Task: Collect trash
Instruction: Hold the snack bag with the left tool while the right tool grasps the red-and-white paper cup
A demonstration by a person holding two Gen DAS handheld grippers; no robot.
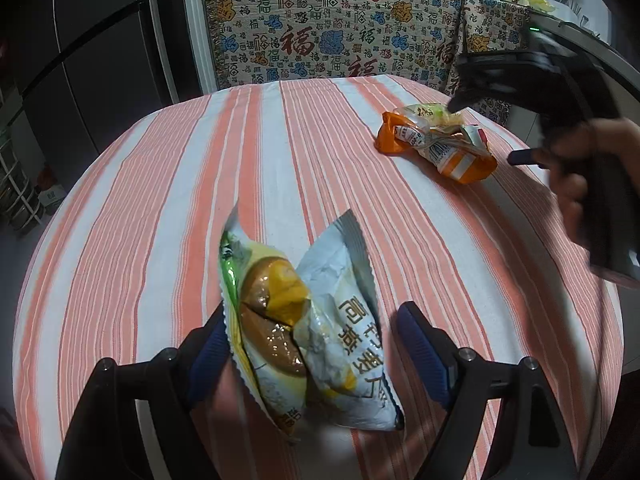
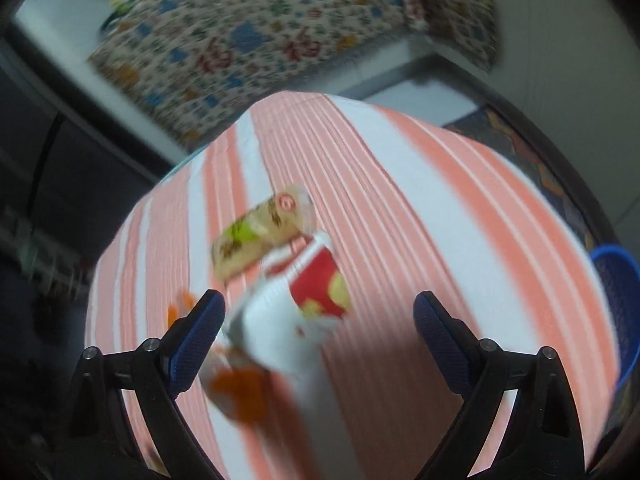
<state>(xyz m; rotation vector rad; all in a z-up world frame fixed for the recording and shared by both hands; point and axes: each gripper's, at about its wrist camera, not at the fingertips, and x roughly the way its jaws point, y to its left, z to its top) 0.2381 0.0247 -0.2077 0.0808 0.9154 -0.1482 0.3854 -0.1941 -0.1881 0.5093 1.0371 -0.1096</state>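
We see a table under a striped tablecloth (image 1: 168,184), orange and white, and use it as our landmark. Left gripper (image 1: 316,354) hangs over the near edge of the cloth, fingers apart. A crumpled white-and-yellow snack wrapper (image 1: 304,320) with printed characters sits between them; it lies against the left blue pad (image 1: 210,354), the right pad stands clear of it. We read no clamp here.

Farther across the cloth, toward its right far side, an orange wrapper pile (image 1: 436,142) lies flat, with clear and white packaging bunched on top. A hand (image 1: 576,172) holding the black right gripper body is above the cloth's right edge, just beside that pile.

Right wrist view is motion-blurred. Right gripper (image 2: 320,322) has its fingers wide apart above the cloth. Between and beyond them we see a red-and-white wrapper (image 2: 316,284) and a tan-and-green wrapper (image 2: 256,236) beside it; an orange scrap (image 2: 240,392) sits near the left pad. Whether any pad touches them we cannot tell through the blur. A blue basket (image 2: 616,304) shows off the cloth's right edge. A patterned fabric cover (image 1: 332,24) stands behind the table's far edge.
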